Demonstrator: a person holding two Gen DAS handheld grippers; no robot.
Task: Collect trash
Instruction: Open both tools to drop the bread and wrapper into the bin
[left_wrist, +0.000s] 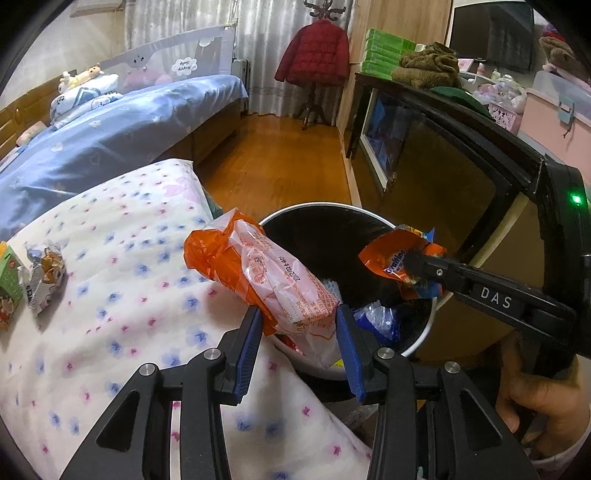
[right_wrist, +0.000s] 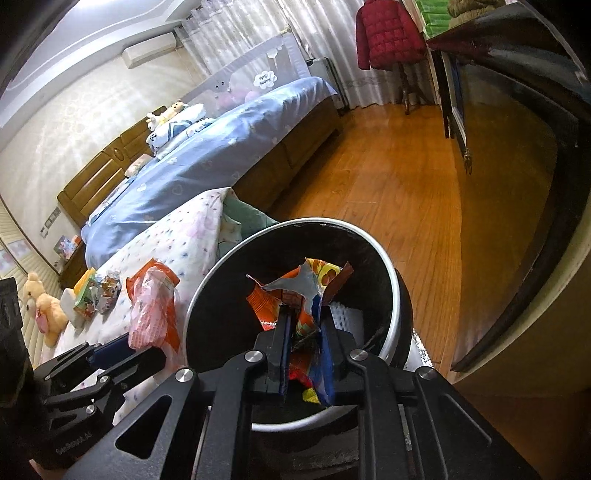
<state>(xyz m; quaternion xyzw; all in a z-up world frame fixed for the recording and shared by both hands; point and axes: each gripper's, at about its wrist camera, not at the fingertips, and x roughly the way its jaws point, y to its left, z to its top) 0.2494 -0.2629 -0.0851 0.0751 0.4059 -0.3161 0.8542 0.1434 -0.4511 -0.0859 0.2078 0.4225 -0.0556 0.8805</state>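
Observation:
My left gripper (left_wrist: 299, 317) is shut on an orange and clear plastic bag (left_wrist: 258, 269), held at the near-left rim of the round black trash bin (left_wrist: 317, 208). The bag also shows in the right wrist view (right_wrist: 151, 306), left of the bin (right_wrist: 384, 258). My right gripper (right_wrist: 304, 325) is shut on an orange snack wrapper (right_wrist: 303, 288) held over the bin's mouth. In the left wrist view the right gripper (left_wrist: 410, 264) reaches in from the right with the wrapper (left_wrist: 391, 254). Blue and red trash lies inside the bin (left_wrist: 376, 317).
A floral quilt (left_wrist: 122, 295) covers the bed beside the bin. On it lie a crumpled silver wrapper (left_wrist: 46, 269) and a green carton (left_wrist: 9, 288). A dark cabinet (left_wrist: 443, 155) stands right of the bin. Wooden floor (right_wrist: 388, 177) lies beyond.

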